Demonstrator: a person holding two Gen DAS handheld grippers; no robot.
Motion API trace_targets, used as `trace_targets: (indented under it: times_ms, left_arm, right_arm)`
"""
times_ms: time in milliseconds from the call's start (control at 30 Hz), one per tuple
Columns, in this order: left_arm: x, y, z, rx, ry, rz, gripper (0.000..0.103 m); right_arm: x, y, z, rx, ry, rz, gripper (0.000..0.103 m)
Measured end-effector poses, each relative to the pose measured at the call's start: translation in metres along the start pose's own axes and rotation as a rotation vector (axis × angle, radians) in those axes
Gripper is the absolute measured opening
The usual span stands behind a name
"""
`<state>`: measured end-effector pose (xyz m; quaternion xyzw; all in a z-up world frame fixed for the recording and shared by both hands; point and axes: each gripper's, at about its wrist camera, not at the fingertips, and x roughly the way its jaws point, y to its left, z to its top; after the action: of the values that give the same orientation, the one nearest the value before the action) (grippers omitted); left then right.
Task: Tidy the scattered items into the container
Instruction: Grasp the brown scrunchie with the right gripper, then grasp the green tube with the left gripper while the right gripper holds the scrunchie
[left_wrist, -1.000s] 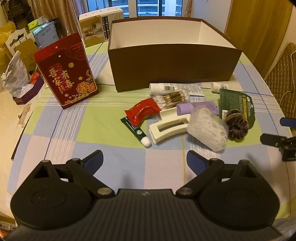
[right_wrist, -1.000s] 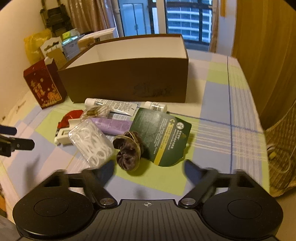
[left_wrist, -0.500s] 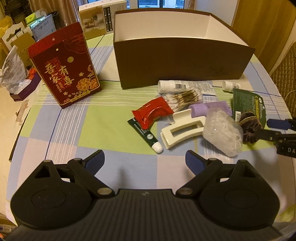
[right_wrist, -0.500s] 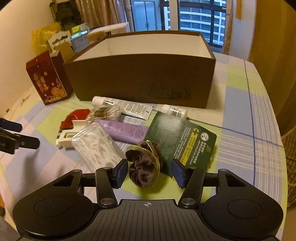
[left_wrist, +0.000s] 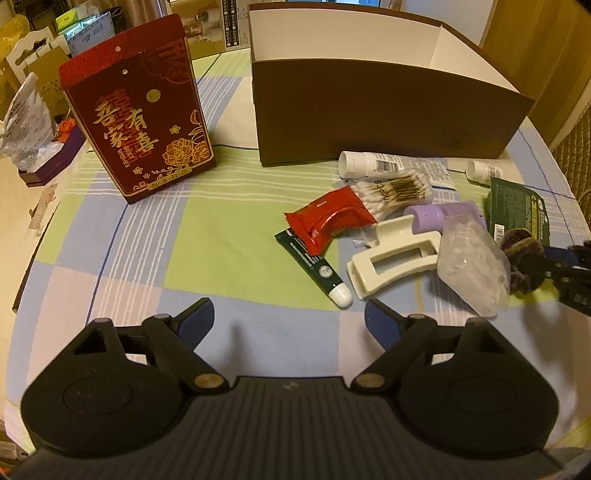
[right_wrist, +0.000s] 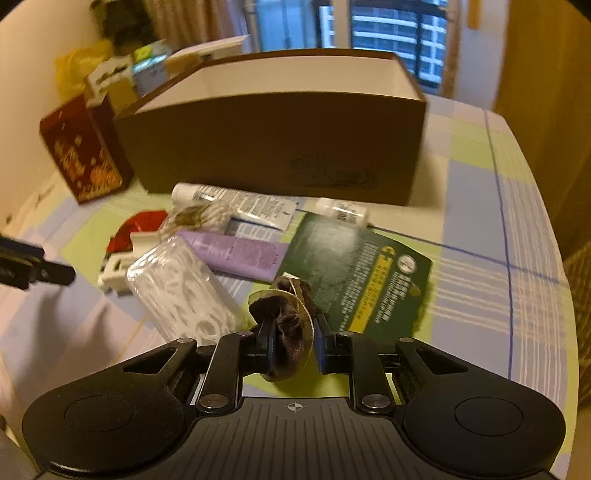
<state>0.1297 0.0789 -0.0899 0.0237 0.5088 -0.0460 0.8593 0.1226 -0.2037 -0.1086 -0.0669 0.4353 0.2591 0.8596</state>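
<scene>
Right wrist alone shows claw (right_wrist: 291, 349) pinching scrunchie (right_wrist: 286, 325).

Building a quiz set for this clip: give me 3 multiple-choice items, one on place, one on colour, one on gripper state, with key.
1. Where does the red packet lie?
A. Inside the brown box
B. On the tablecloth, in front of the brown box
C. On top of the red gift bag

2. What colour is the hair claw?
A. Cream white
B. Blue
C. Black

3. What is the right gripper doing?
A. Open over the table
B. Shut on the scrunchie
C. Shut on the purple tube

Key: B, the packet sits among the loose items before the brown box. A, the claw is pale cream. B, the fingers pinch the scrunchie, while the left gripper is open.
</scene>
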Motion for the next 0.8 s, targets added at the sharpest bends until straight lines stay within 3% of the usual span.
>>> trace_targets:
  times_ms: [67,200,367,500,700,800]
  left_arm:
    - [0.004,0.002,0.001,-0.008,0.001,-0.004,0.076]
    - [0.014,0.009,0.005,-0.044,0.013,-0.035,0.073]
    - [0.027,0.013,0.013,-0.08,0.009,-0.069,0.063]
    - [0.04,0.016,0.019,-0.098,0.006,-0.088,0.05]
    - [0.058,0.018,0.022,-0.097,0.025,-0.125,0.043]
    - [0.06,0.015,0.023,-0.044,0.008,-0.121,0.04]
  right_arm:
    - [-0.005,-0.003,0.0,0.01,0.0,-0.013,0.023]
    - [-0.011,-0.006,-0.004,0.03,0.005,-0.035,0.023]
    - [-0.014,-0.007,-0.008,0.055,0.013,-0.054,0.023]
    - [-0.016,-0.006,-0.011,0.059,0.018,-0.06,0.023]
    - [-0.018,-0.006,-0.015,0.077,0.031,-0.073,0.023]
    - [-0.018,-0.005,-0.016,0.08,0.035,-0.075,0.023]
